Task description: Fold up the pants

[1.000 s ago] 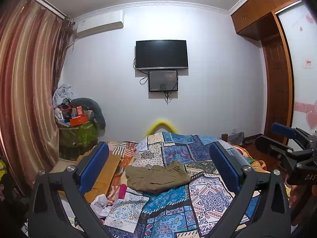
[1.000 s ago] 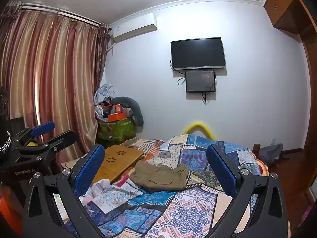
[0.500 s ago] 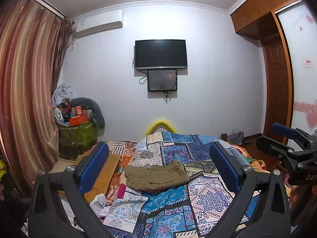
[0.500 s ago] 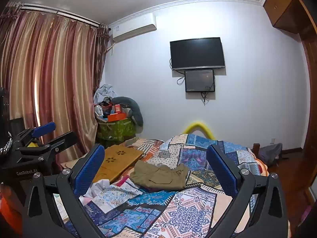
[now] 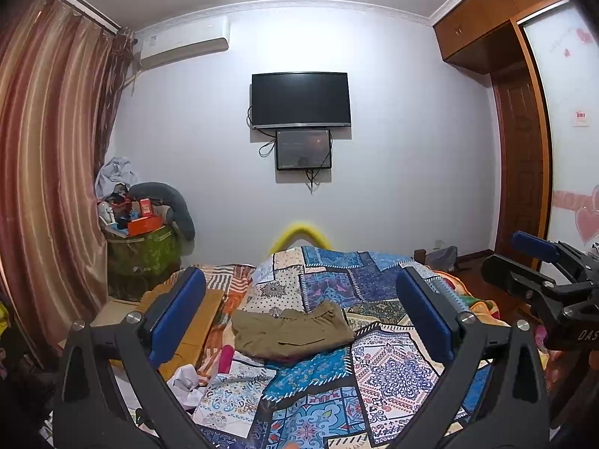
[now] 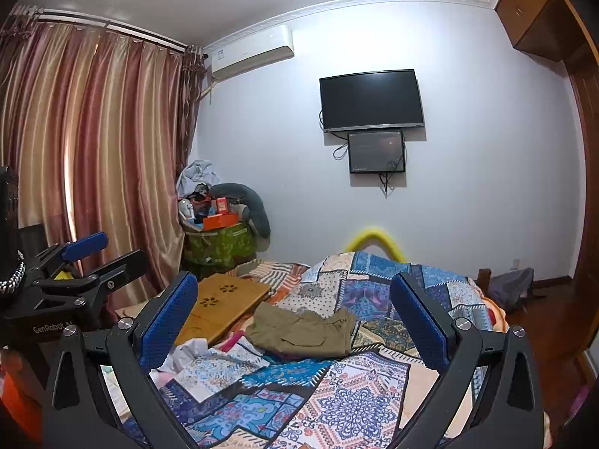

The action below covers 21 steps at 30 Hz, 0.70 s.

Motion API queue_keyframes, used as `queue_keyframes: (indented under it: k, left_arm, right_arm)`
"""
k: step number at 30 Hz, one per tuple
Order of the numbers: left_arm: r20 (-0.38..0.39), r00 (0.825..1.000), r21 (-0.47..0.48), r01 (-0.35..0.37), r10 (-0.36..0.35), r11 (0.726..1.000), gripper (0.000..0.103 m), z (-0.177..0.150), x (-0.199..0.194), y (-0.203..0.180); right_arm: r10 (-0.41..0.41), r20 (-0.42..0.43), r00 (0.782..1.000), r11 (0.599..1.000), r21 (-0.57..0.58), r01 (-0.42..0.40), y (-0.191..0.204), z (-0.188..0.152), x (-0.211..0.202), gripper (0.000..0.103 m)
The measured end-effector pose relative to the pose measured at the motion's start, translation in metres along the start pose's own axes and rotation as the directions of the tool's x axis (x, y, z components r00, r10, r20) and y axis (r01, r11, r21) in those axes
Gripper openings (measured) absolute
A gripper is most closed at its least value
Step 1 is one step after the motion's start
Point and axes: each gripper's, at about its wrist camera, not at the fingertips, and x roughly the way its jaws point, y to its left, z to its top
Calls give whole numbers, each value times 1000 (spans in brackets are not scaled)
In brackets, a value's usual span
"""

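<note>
Both wrist cameras are looking forward along spread blue-padded fingers, level across the patchwork bed toward the wall television. The left one is sitting left of the right one, and each is catching the other's gripper at its edge; both are sharing the bed, folded pants and far wall, from well back.

A patchwork quilt covers the bed beneath a wall-mounted television, striped curtains and an air conditioner.
</note>
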Motion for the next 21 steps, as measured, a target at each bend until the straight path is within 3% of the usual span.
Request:
queue_keyframes:
  k: [21]
  left_arm:
    - [-20, 999, -13, 34, -34, 999, 103, 0, 2, 1]
  right_arm:
    - [-5, -4, 1000, 1000, 8, 5, 1, -2, 1, 102]
